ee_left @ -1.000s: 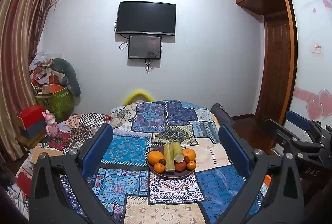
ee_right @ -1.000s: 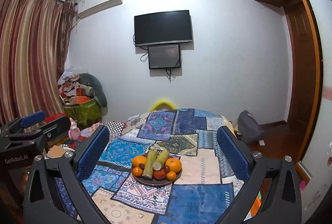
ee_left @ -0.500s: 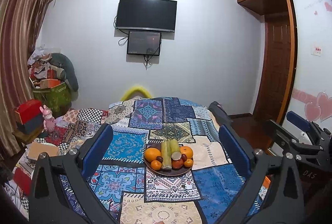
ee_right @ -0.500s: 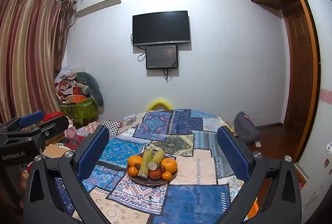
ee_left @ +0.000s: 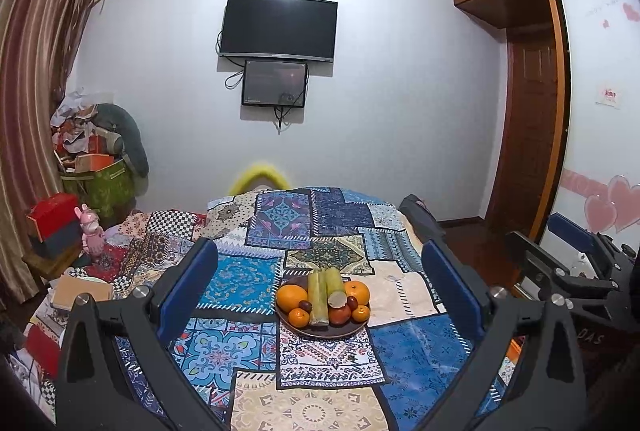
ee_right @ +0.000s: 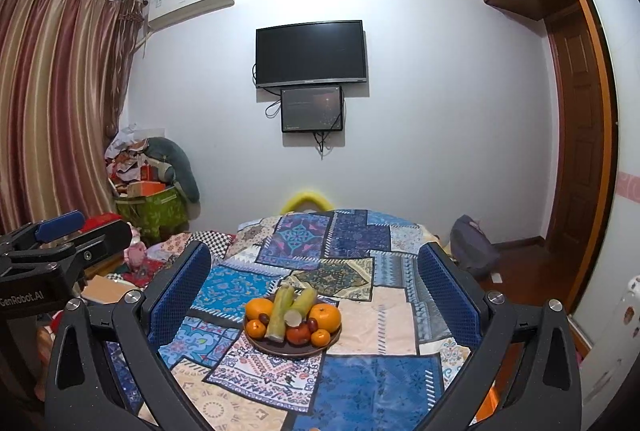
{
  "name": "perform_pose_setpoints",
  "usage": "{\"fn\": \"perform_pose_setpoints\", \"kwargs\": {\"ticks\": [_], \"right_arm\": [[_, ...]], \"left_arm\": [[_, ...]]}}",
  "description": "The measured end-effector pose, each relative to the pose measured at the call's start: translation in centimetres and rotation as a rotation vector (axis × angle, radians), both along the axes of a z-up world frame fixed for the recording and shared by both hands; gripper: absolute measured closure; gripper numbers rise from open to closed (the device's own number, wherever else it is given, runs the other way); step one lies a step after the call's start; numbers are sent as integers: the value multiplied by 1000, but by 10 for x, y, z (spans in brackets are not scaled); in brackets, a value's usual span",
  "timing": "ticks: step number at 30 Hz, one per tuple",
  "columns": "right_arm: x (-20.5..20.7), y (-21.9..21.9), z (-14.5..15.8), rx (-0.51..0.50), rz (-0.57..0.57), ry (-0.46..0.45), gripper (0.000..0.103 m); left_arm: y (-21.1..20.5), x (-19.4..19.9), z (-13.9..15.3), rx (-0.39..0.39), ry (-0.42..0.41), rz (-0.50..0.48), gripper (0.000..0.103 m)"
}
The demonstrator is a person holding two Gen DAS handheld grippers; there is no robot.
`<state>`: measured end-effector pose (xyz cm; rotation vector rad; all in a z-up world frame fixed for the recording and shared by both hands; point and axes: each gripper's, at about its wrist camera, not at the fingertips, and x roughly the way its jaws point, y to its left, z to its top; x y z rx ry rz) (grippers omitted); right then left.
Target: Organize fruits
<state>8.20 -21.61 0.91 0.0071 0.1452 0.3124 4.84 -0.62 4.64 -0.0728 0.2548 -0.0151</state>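
A dark round plate sits on a table with a patchwork cloth. It holds oranges, two green sugarcane pieces, a red fruit and small dark fruits. The plate also shows in the right wrist view, with the sugarcane and oranges. My left gripper is open and empty, held well back from the plate. My right gripper is open and empty, also back from the plate. Each gripper shows at the edge of the other's view.
A TV and a small screen hang on the far wall. Clutter, a green box and a red box stand at the left. A dark bag lies on the floor at the right, near a wooden door.
Both cameras have shifted slightly; the plate sits a little lower and nearer in both views. Both grippers stay open.
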Motion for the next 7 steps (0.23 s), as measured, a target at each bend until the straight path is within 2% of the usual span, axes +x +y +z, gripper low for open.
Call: {"fn": "perform_pose_setpoints", "kwargs": {"ticks": [7], "right_arm": [[1, 1, -1, 2, 4, 6, 0]], "left_arm": [[2, 0, 0, -3, 6, 2, 0]]}}
